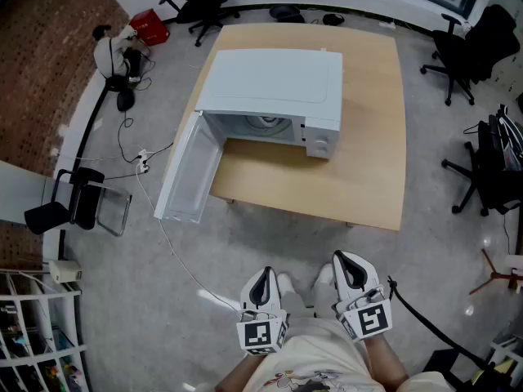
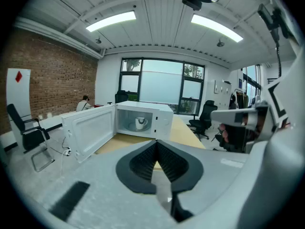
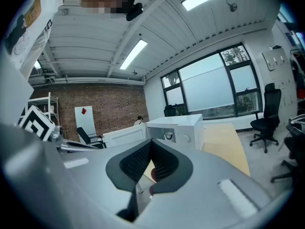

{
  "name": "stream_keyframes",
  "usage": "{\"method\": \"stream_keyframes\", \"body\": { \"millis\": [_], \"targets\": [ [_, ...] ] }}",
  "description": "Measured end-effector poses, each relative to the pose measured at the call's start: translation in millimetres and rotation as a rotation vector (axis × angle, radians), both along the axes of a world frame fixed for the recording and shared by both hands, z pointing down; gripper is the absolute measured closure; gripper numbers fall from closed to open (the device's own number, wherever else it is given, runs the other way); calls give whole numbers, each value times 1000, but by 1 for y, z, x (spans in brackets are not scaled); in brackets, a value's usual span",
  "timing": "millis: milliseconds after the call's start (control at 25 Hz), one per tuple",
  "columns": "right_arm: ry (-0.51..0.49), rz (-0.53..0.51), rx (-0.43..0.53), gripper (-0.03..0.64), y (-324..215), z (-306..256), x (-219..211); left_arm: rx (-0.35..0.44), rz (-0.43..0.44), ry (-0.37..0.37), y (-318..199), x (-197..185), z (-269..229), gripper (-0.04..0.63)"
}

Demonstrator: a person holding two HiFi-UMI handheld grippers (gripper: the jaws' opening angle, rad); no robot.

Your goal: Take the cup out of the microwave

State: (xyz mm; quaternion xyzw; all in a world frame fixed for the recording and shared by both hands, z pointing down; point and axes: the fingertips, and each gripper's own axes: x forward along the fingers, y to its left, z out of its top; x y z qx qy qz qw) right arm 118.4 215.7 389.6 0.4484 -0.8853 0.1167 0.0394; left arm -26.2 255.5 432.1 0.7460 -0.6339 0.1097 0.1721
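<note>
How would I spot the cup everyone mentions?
Find the wooden table in the middle of the room; a white microwave sits on it, door swung open. The pale cup stands upright inside, the only thing in there.

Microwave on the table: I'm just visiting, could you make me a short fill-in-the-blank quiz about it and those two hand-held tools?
1. The microwave stands on the wooden table with its door swung ____.
2. The white cup sits ____ the microwave.
3. The left gripper and the right gripper, held close to the person and well short of the table, both have their jaws ____, with nothing between them.

Missing words: open; inside; shut.
</note>
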Motion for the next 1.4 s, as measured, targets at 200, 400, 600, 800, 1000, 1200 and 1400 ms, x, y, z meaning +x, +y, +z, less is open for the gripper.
{"method": "stream_keyframes", "body": {
  "millis": [200,400,600,800,1000,1200,1400],
  "targets": [
    [-9,-10,-37,609,31,9,-35,49,99,10,26,20,-28,594],
    [12,-10,-36,609,38,13,-48,63,108,15,33,8,-30,594],
    [9,-33,-49,609,44,11,-45,75,74,18,32,3,-32,594],
    [-21,-34,-62,609,37,11,-25,108,55,31,20,12,-36,594],
    [-32,-78,-25,609,28,5,-21,108,27,37,12,21,-31,594],
    [-49,-80,-49,609,7,7,-22,95,38,31,-2,23,-36,594],
    [-28,-73,-74,609,-37,19,-46,47,14,57,-38,-10,-17,594]
  ]
}}
